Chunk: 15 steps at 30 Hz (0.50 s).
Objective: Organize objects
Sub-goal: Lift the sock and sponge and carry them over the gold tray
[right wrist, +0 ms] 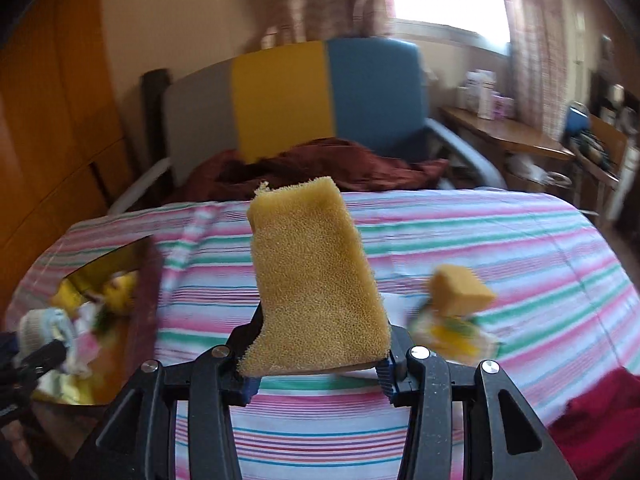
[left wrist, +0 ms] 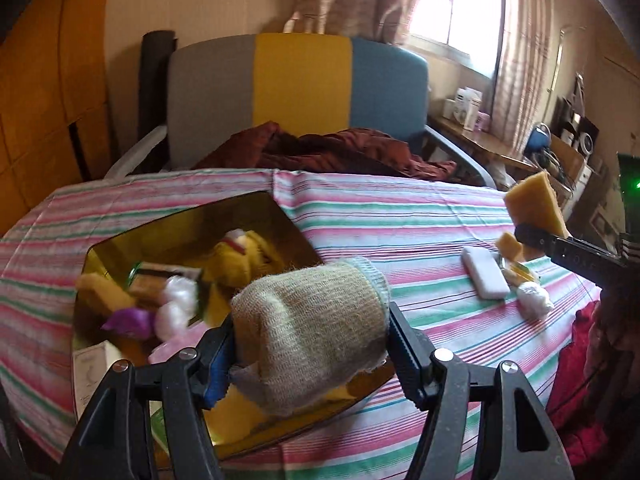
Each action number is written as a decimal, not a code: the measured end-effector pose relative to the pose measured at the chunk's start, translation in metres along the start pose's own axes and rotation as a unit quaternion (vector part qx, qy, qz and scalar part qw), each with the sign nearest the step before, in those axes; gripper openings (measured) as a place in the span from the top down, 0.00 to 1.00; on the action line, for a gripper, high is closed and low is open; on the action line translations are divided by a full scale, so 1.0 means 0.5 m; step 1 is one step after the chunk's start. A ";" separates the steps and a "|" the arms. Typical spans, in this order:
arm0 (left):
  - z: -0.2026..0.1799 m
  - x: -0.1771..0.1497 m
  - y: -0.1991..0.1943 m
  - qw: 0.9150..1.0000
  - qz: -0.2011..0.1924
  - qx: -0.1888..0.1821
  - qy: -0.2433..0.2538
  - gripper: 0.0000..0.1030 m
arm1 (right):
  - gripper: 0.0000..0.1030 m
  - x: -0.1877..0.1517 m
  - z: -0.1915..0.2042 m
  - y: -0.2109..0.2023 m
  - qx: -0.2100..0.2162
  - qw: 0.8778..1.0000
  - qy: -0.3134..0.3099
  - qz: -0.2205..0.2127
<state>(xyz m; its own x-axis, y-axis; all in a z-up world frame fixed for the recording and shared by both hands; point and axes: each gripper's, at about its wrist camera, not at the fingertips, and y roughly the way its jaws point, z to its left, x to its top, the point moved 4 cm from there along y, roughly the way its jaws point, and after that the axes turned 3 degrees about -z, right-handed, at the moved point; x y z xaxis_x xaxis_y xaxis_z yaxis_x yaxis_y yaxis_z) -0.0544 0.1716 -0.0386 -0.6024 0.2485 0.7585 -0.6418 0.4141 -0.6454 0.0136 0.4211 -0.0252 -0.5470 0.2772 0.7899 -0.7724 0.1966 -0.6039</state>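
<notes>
My left gripper (left wrist: 312,336) is shut on a rolled beige knitted sock (left wrist: 308,320), held over the near right part of a shiny golden tray (left wrist: 160,228). In the tray lie a yellow plush toy (left wrist: 236,260), white cotton balls (left wrist: 176,304) and a purple piece (left wrist: 128,320). My right gripper (right wrist: 320,356) is shut on a large yellow sponge (right wrist: 316,280), raised above the striped tablecloth (right wrist: 480,240). A smaller sponge (right wrist: 460,290) rests on a yellow-green packet (right wrist: 452,336). A white bar (left wrist: 484,274) and a white wrapped ball (left wrist: 534,300) lie near them.
Behind the table stands a chair (left wrist: 300,80) with a grey, yellow and blue back, and a maroon cloth (left wrist: 340,152) is heaped on its seat. Red fabric (left wrist: 580,380) hangs at the table's near right edge. A wooden side table (left wrist: 480,140) with small items stands under the window.
</notes>
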 end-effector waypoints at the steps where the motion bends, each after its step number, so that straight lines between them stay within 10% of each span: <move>1: 0.019 -0.005 -0.003 1.000 0.002 0.001 -0.012 0.35 | 0.55 0.001 0.021 0.002 0.011 1.000 -0.003 0.002; 15: 0.304 -0.071 -0.115 0.984 -0.021 0.069 -0.160 0.35 | 0.54 -0.005 0.337 0.107 0.165 0.982 -0.060 0.075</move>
<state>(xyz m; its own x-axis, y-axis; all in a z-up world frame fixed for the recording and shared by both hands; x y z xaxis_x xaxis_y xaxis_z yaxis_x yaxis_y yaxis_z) -0.0682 0.0059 -0.0419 -0.6786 -0.0648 0.7316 -0.7144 0.2899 -0.6369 -0.0805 0.2726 -0.0414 -0.6809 0.1638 0.7138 -0.7323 -0.1593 -0.6621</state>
